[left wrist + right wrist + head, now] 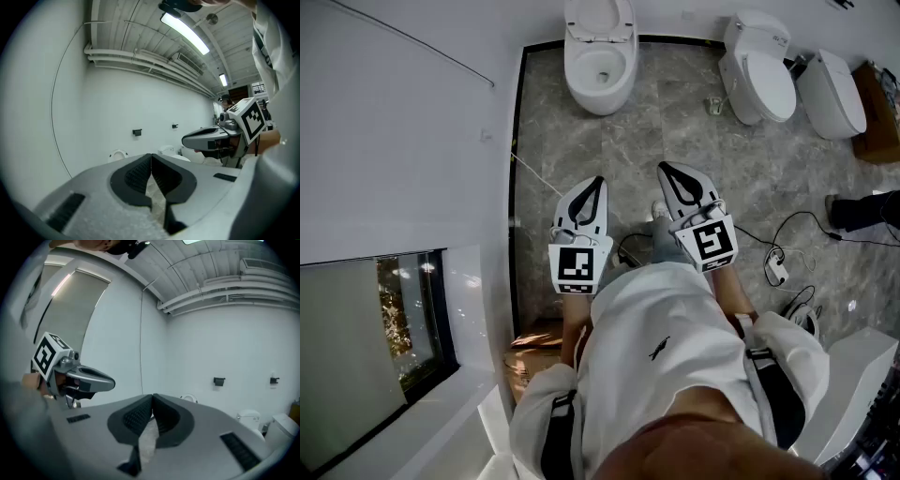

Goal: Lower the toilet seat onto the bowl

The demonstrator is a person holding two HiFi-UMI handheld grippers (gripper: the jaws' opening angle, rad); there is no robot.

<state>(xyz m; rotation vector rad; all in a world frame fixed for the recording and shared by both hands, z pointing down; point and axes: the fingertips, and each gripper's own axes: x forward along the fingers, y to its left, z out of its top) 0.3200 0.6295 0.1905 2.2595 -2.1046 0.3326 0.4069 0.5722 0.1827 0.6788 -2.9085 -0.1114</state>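
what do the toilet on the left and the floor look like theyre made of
Toilet: glossy white ceramic, probably, going by its smooth shine; the raised seat could be plastic. Floor: polished grey stone or stone-look tile, with pale veining and faint joints.

No legible text, number or brand in any view. Your left gripper (599,180) and right gripper (662,167) show only square marker patterns; your shirt emblem (658,350) is wordless.
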